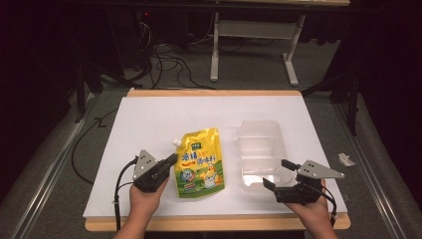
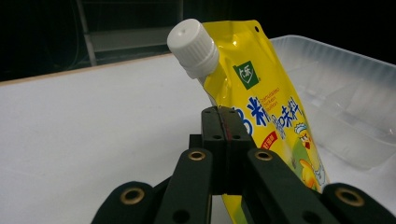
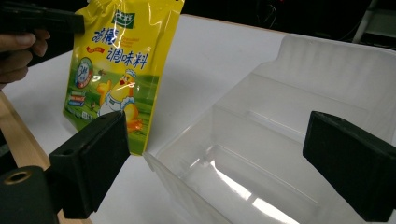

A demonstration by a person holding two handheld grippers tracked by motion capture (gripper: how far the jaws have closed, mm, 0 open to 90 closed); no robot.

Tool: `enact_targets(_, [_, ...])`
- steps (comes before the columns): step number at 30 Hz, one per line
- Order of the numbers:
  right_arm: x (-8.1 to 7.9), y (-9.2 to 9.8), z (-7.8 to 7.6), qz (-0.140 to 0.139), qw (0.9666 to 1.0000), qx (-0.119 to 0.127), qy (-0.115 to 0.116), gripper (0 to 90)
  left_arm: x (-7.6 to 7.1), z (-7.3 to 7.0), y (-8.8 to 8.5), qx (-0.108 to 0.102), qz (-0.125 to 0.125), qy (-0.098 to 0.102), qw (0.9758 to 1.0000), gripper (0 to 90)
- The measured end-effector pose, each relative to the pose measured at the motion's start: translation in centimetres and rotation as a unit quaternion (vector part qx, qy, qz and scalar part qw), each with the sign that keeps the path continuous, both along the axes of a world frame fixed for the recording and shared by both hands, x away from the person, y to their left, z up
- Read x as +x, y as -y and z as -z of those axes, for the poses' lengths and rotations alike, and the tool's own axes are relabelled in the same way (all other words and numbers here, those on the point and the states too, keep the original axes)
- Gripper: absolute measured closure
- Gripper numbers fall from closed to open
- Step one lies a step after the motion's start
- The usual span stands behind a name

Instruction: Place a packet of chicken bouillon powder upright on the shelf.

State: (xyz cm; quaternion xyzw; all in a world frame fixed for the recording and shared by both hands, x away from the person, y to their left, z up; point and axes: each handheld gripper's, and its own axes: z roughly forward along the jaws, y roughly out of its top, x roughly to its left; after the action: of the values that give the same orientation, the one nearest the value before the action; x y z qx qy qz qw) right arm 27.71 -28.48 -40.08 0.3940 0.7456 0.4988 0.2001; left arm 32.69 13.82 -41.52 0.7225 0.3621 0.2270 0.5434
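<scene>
Black jaws of the left gripper (image 2: 225,135) are clenched together on the edge of a yellow spouted pouch (image 2: 261,112), just below its white screw cap (image 2: 193,46). From the high view the pouch (image 1: 199,162) sits on the white table (image 1: 149,119), between the left gripper (image 1: 171,160) and a clear plastic bin (image 1: 261,152). At the bin's near end the right gripper (image 1: 277,174) is released, jaws spread wide, nothing between them.
</scene>
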Motion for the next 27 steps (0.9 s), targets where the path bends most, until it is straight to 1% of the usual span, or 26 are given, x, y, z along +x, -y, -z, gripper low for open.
enact_targets(3, [-0.2, -0.1, -0.3, -0.003, 1.0, 0.008, 0.003, 7.4, -1.1, -0.4, 0.5, 0.013, -0.005, 0.024, 0.9996, 90.0])
enact_targets(6, [-0.3, -0.2, -0.3, -0.006, 0.9999, 0.01, 0.003, 7.4, -2.1, -0.6, 0.9, 0.017, -0.007, 0.042, 0.999, 90.0])
enact_targets(9, [-0.1, -0.5, -0.5, -0.013, 0.9996, 0.023, -0.005, 7.4, -3.0, -0.9, 1.2, 0.022, -0.005, 0.061, 0.9979, 90.0])
enact_targets(10, [-0.1, -0.7, -0.5, -0.015, 0.9995, 0.025, -0.004, 7.4, -3.3, -0.9, 1.4, 0.021, -0.006, 0.066, 0.9976, 90.0])
enact_targets(13, [0.2, -1.6, -0.8, -0.023, 0.9992, 0.033, -0.007, 7.4, -3.8, -1.1, 1.7, 0.004, -0.005, 0.069, 0.9976, 90.0])
enact_targets(15, [0.3, -2.3, -1.0, -0.029, 0.9992, 0.029, -0.005, 7.3, -4.0, -1.3, 1.8, -0.001, 0.0, 0.068, 0.9977, 90.0])
enact_targets(17, [0.6, -3.2, -1.3, -0.035, 0.999, 0.026, -0.004, 7.4, -4.2, -1.3, 1.8, -0.001, 0.003, 0.071, 0.9975, 90.0])
enact_targets(22, [1.7, -5.5, -1.9, -0.061, 0.9979, 0.019, -0.014, 7.1, -4.4, -1.4, 1.7, -0.003, 0.009, 0.071, 0.9975, 90.0])
enact_targets(25, [2.7, -7.2, -2.1, -0.071, 0.9971, 0.013, -0.022, 6.1, -4.4, -1.5, 1.6, -0.005, 0.02, 0.071, 0.9973, 90.0])
enact_targets(27, [3.6, -8.3, -2.2, -0.07, 0.9969, 0.007, -0.036, 4.9, -4.5, -1.5, 1.6, -0.004, 0.026, 0.072, 0.9971, 90.0])
